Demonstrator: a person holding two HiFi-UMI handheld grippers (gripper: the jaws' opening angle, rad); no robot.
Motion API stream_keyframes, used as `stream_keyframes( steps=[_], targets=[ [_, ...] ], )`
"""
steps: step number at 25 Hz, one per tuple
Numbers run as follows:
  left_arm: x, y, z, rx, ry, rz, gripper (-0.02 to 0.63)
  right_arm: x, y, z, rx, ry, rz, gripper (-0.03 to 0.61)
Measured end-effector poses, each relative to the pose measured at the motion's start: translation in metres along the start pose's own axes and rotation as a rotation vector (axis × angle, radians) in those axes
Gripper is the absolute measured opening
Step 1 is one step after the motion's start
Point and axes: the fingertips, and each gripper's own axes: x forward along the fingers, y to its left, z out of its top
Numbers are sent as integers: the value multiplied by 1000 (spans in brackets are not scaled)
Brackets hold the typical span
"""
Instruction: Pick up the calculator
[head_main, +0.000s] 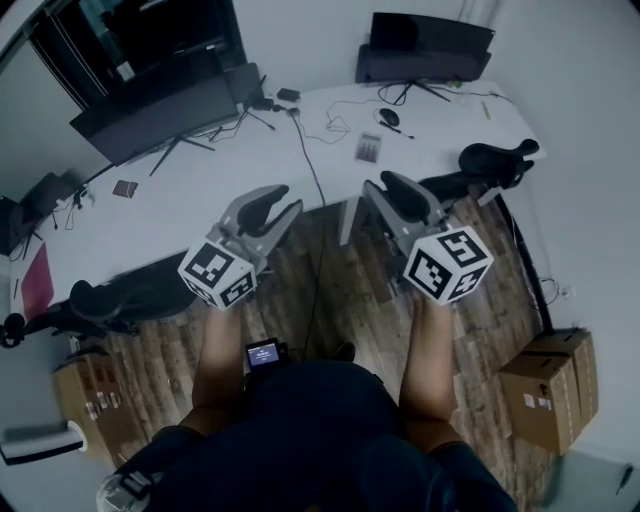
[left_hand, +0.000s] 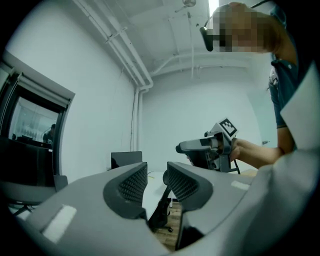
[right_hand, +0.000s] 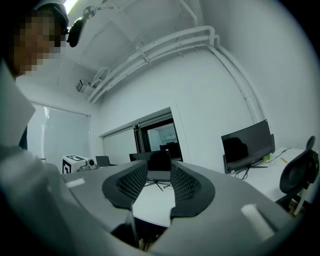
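Note:
The calculator (head_main: 368, 148), a small grey-purple slab, lies flat on the white desk (head_main: 200, 190), towards its far middle. Both grippers hover over the wooden floor, short of the desk's near edge. My left gripper (head_main: 268, 208) (left_hand: 156, 174) is open, a narrow empty gap between its ribbed pads. My right gripper (head_main: 388, 192) (right_hand: 159, 172) is open too and holds nothing. The calculator lies beyond the right gripper's tips, a little to their left. The left gripper view shows the right gripper (left_hand: 210, 146) held by a hand. Neither gripper view shows the calculator.
A dark monitor (head_main: 160, 105) stands on the desk's left wing, another (head_main: 425, 45) at the far right. A mouse (head_main: 389, 117) and cables lie near the calculator. Office chairs (head_main: 495, 160) (head_main: 110, 300) sit at the desk's edge. Cardboard boxes (head_main: 550, 385) stand on the floor at right.

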Motion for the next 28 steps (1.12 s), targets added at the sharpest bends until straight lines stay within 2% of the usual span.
stream_keyframes(
  steps=[6, 11, 16, 23, 28],
  targets=[
    [31, -8, 0, 22, 18, 20, 123, -7, -34, 7, 16, -17, 23, 146],
    [66, -21, 0, 29, 30, -1, 123, -23, -66, 11, 29, -31, 7, 146],
    [97, -32, -3, 33, 35, -41, 123, -40, -97, 14, 42, -45, -33, 146],
    [131, -21, -13, 17, 38, -85, 123, -43, -127, 4, 58, -29, -84, 146],
    [163, -10, -18, -2, 11, -164, 123, -49, -152, 6, 48, -26, -181, 146]
  ],
)
